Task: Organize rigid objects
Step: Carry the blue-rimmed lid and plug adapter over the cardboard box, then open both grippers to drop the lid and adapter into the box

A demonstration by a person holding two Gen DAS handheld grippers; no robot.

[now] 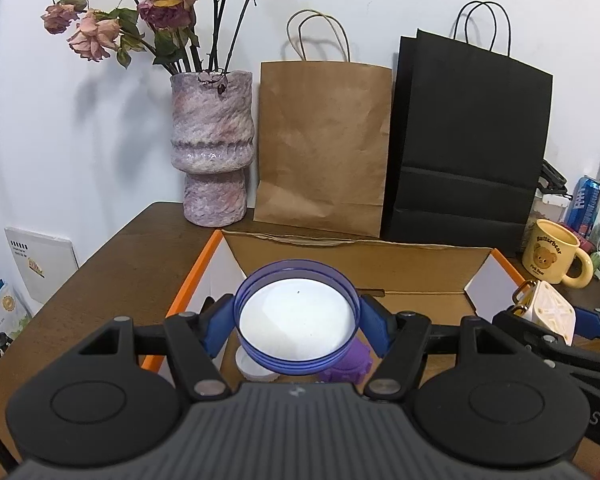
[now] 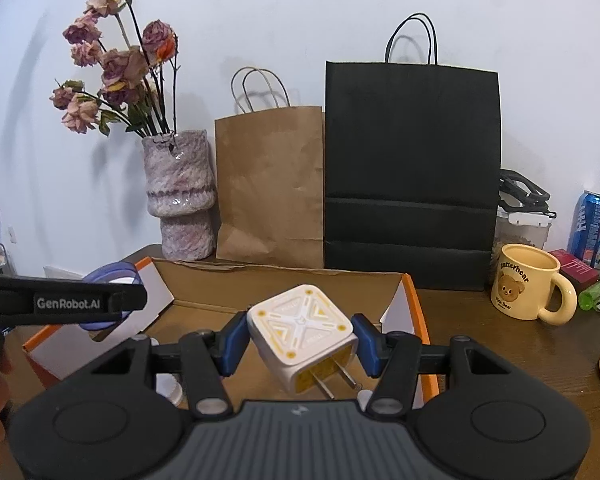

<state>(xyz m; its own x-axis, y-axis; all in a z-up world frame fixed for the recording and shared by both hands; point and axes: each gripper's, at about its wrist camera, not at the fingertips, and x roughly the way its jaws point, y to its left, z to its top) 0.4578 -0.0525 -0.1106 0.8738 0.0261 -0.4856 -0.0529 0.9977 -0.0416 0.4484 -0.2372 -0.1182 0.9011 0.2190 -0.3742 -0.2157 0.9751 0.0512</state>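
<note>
My left gripper is shut on a round blue lid with a white inside, held above the open cardboard box. A purple figure and a small white cap lie in the box under it. My right gripper is shut on a white and yellow plug charger, prongs toward the camera, held over the same box. The right gripper with the charger also shows at the right of the left wrist view. The left gripper with the lid shows at the left of the right wrist view.
A vase of dried roses, a brown paper bag and a black paper bag stand behind the box by the wall. A yellow bear mug, a blue can and bottles stand at the right on the brown table.
</note>
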